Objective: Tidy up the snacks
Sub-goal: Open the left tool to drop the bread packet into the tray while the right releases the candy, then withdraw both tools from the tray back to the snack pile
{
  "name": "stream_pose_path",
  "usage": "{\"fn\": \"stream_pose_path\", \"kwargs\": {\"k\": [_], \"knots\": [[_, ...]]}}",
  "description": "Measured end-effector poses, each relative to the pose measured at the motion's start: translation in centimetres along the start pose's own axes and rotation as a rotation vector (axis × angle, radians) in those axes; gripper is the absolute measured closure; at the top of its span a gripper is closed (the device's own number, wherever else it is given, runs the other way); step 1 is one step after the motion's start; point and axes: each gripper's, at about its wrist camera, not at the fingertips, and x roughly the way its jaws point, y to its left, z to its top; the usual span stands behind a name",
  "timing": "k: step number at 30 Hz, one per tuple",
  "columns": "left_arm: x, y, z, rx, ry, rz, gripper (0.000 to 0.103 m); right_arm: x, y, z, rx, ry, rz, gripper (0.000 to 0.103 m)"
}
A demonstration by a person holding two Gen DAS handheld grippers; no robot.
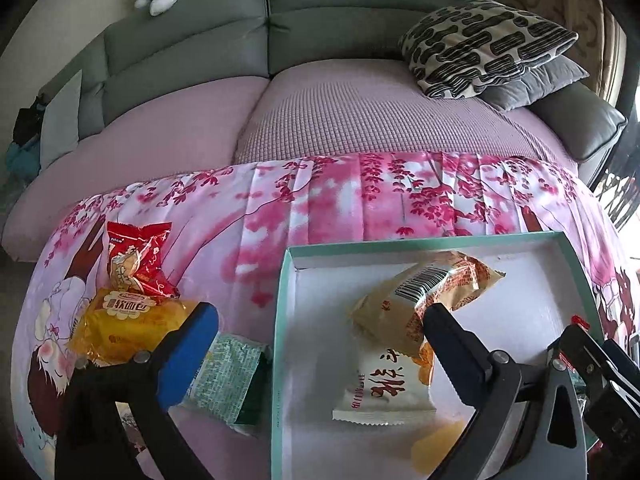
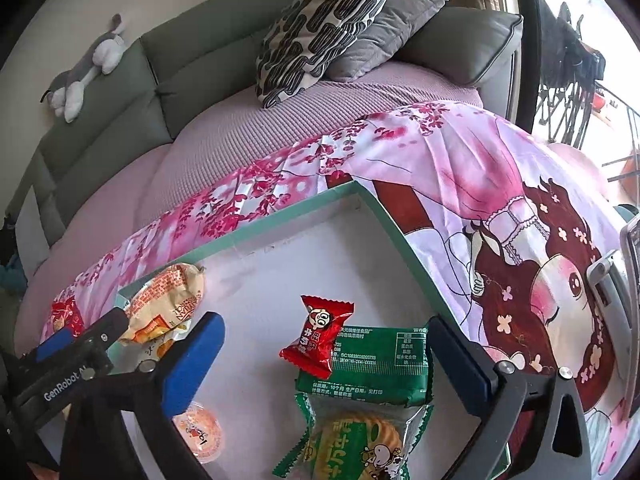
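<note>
Soft daylight is admitted from the window (image 2: pixel 576 92), which is blown out to white. Away from the window, corners are darkened and straight lines are bent by fisheye distortion. Focus is kept sharp.

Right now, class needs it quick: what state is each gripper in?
Left gripper: open, holding nothing; it straddles the box wall.
Right gripper: open, holding nothing; red candy lies loose between its fingers.

Teal-rimmed white box (image 1: pixel 280 320), pink blossom-print cloth (image 1: pixel 320 208), red candy wrapper (image 2: pixel 318 336), green biscuit packet (image 2: pixel 380 364), yellow bread packet (image 1: pixel 120 320), grey sofa (image 1: pixel 320 20), black-and-white patterned cushion (image 1: pixel 480 44), blue-padded black jaws
</note>
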Motion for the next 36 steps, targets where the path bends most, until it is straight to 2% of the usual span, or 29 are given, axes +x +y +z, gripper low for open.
{"fn": "stream_pose_path", "kwargs": {"k": [12, 17, 21, 24, 30, 36], "knots": [[-0.4, 0.3, 0.2, -0.020, -0.008, -0.033, 0.001, -0.3, -0.2, 0.0, -0.007, -0.033, -0.013, 0.000], [-1.5, 0.7, 0.5, -0.004, -0.020, -0.002, 0.001, -0.6, 0.0, 0.1, -0.003, -0.019, -0.002, 0.000], [-2.9, 1.7, 0.6, -0.023, -0.033, -0.004, 0.001, -1.0, 1.1, 0.0, -0.044, 0.000, -0.036, 0.000], [-4.0, 2.8, 0.4, -0.044, -0.046, 0.022, 0.001, -1.3, 1.6, -0.1, -0.057, 0.010, -0.034, 0.000], [-6.0, 5.3, -0.5, -0.086, -0.053, 0.128, 0.001, -2.5, 2.8, -0.3, -0.076, 0.004, -0.027, 0.000], [-7.5, 9.4, -2.3, -0.150, -0.039, 0.184, 0.001, -3.5, 5.5, -1.0, -0.147, -0.014, -0.015, 0.000]]}}
